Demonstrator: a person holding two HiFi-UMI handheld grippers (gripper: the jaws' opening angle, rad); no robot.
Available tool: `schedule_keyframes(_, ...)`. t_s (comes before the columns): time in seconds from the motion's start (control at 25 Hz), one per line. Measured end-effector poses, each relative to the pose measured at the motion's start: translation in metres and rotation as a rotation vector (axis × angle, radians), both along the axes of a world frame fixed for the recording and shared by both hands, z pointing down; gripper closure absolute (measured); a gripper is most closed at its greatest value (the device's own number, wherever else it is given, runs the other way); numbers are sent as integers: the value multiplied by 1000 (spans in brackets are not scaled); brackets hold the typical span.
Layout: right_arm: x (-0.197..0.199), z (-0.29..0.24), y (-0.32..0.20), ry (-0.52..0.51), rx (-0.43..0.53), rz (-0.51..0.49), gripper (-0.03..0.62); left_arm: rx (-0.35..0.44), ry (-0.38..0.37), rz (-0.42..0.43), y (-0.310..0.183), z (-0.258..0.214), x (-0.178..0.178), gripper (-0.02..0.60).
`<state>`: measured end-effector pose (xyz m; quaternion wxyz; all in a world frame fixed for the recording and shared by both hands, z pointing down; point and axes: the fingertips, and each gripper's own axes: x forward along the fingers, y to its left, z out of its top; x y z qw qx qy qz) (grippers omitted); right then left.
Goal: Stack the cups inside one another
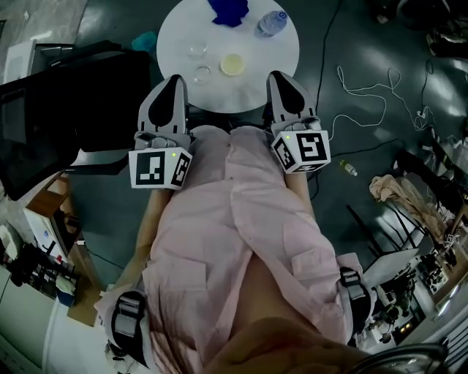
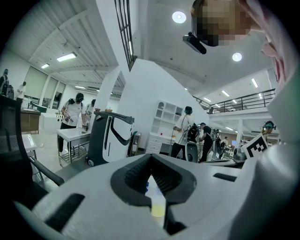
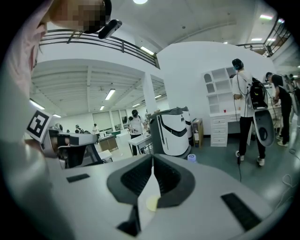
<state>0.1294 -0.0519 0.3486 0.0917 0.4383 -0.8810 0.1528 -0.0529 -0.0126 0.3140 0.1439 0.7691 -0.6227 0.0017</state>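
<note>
Standing mouth-up, cups point(image 1: 232, 64) face left hand-held gripper point(image 1: 174, 80) and right hand-held gripper point(image 1: 281, 77), both closed.

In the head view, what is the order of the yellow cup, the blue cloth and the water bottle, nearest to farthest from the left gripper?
1. Yellow cup, centre of the table, nearest.
2. Blue cloth, far edge.
3. Water bottle, far right, farthest.

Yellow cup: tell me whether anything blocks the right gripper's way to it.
Nothing visible does. Only bare table lies between the right gripper and the yellow cup; the clear cups sit left of it.
</note>
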Motion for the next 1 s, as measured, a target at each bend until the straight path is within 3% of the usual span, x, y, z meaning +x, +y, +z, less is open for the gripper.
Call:
schedule_keyframes(0.56, -4, 11, -4, 28, -7, -7, 561, 3, 21, 5, 3, 4, 0, 566)
schedule_keyframes(1.0, -15, 53, -33, 118, -103, -39, 559, -12, 29, 8, 9, 3, 5, 565)
